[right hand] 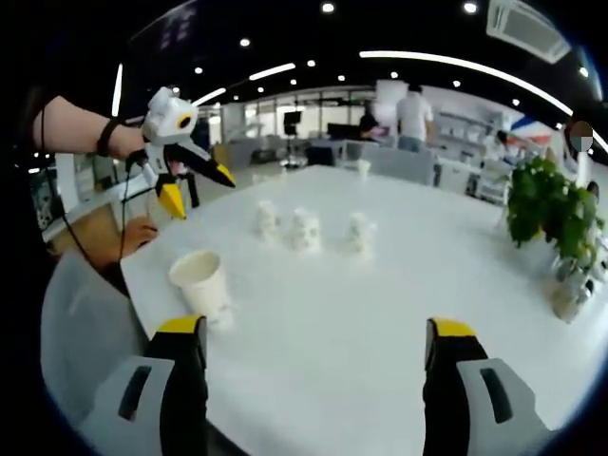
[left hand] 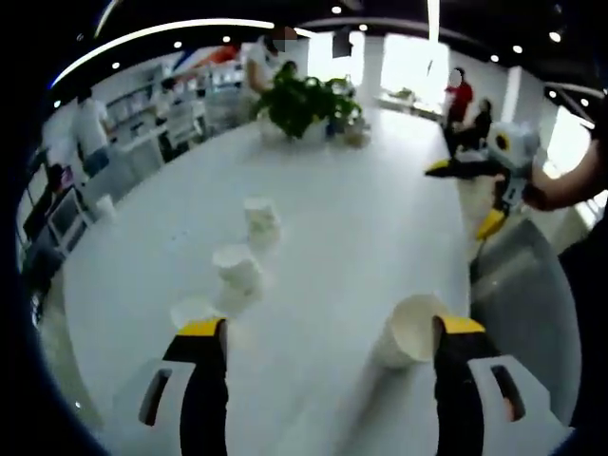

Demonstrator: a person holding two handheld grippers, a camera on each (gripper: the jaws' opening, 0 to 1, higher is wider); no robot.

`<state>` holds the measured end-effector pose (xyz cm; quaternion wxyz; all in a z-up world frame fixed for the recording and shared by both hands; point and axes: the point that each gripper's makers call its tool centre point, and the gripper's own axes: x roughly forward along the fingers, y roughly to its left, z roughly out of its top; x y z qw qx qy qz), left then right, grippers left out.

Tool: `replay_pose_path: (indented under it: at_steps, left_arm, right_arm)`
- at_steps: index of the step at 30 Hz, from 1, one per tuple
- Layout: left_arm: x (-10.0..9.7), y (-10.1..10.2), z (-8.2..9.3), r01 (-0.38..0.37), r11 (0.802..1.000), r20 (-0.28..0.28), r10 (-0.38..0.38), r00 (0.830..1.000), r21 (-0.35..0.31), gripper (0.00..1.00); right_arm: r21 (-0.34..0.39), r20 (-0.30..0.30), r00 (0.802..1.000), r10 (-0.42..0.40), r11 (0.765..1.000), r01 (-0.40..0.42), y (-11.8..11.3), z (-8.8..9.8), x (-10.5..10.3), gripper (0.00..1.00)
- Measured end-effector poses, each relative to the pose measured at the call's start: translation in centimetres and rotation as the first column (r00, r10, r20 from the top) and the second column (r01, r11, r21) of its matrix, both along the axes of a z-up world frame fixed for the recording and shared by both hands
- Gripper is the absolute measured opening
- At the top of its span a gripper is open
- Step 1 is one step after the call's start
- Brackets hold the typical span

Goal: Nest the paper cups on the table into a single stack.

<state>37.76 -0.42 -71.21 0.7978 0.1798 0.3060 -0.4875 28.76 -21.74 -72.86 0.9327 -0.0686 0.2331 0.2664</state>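
Several white paper cups stand apart on a white table [left hand: 370, 209]. In the left gripper view one cup [left hand: 411, 330] sits just inside my right jaw's yellow tip, mouth up. Three more cups [left hand: 237, 268] form a slanted row ahead of the left jaw. My left gripper [left hand: 332, 328] is open with nothing between its jaws. In the right gripper view the single cup [right hand: 201, 281] stands just beyond my left jaw, and the row of three cups [right hand: 305, 229] lies farther out. The right gripper [right hand: 315, 329] is open and holds nothing.
Each gripper shows in the other's view, held up by a hand: right gripper [left hand: 464, 198], left gripper [right hand: 198, 190]. A potted plant [left hand: 304, 100] [right hand: 551, 209] stands at the table's far side. People, shelves and desks are in the background. The table edge [right hand: 142, 285] is near.
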Motion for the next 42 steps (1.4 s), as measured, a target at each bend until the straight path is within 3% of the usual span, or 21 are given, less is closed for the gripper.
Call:
replay_pose_path:
  at_steps: [1,12,20,42]
  left_arm:
    - [0.3,0.1,0.1,-0.017,1.000,0.007,0.017,1.000,-0.005,1.00]
    - [2.2,1.9,0.1,-0.117,0.991,-0.041,0.115,0.993,-0.057,1.00]
    - [4.2,2.5,0.6,-0.162,0.983,-0.015,0.161,0.987,-0.082,1.00]
    - [7.8,4.0,-1.9,-0.240,0.969,-0.008,0.240,0.971,-0.061,0.97]
  right_arm:
    - [0.001,-0.004,1.000,0.000,1.000,0.000,0.0,-0.1,0.0,0.93]
    - [0.000,-0.015,1.000,-0.005,1.000,0.005,-0.2,-0.4,0.1,0.93]
    - [0.000,-0.012,1.000,-0.009,1.000,0.009,-0.1,-0.2,-0.1,0.93]
    - [0.016,-0.050,0.999,-0.011,1.000,0.012,0.8,-0.8,-1.0,0.92]
